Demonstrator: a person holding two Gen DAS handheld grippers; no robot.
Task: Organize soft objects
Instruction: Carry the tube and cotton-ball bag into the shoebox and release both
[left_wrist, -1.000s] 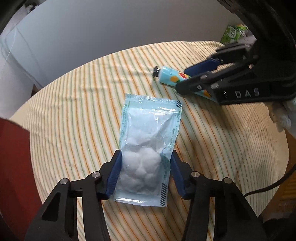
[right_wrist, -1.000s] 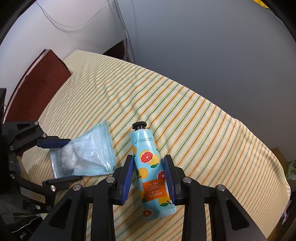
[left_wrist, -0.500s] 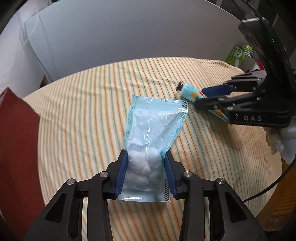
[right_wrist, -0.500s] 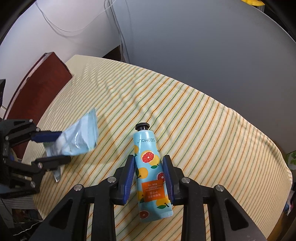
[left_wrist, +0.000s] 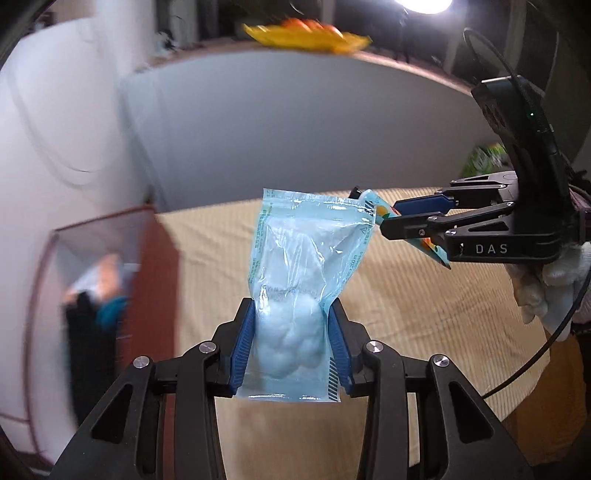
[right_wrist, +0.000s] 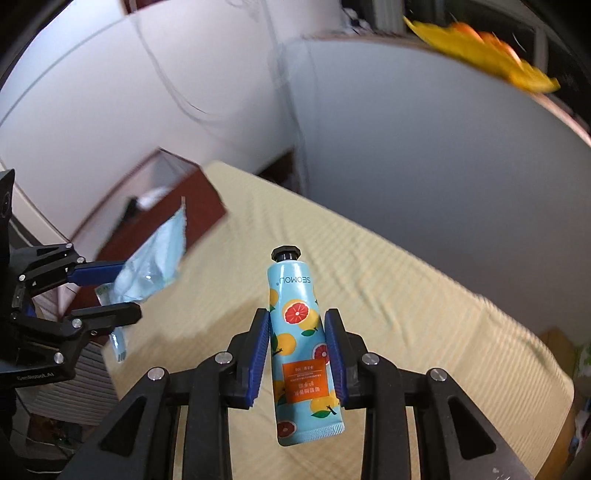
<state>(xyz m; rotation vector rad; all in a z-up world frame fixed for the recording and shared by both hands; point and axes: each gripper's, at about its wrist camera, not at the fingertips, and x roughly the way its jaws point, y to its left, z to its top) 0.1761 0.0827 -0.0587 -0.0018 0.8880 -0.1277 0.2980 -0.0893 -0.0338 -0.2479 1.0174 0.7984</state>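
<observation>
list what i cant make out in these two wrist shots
- Red box contents, left wrist view: motion blur smears them into dark, white and teal patches.
- Hand cream tube, left wrist view: mostly hidden behind the cotton ball bag and the right gripper.
- Small print on the tube's orange label, right wrist view: too small to read.
- Yellow-orange object on the ledge: blurred, unidentifiable.

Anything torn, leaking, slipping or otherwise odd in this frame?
Nothing stands out. The cotton ball pouch sits sealed in the left gripper, and the capped hand cream tube is held in the right gripper, both clear of the striped tablecloth.
</observation>
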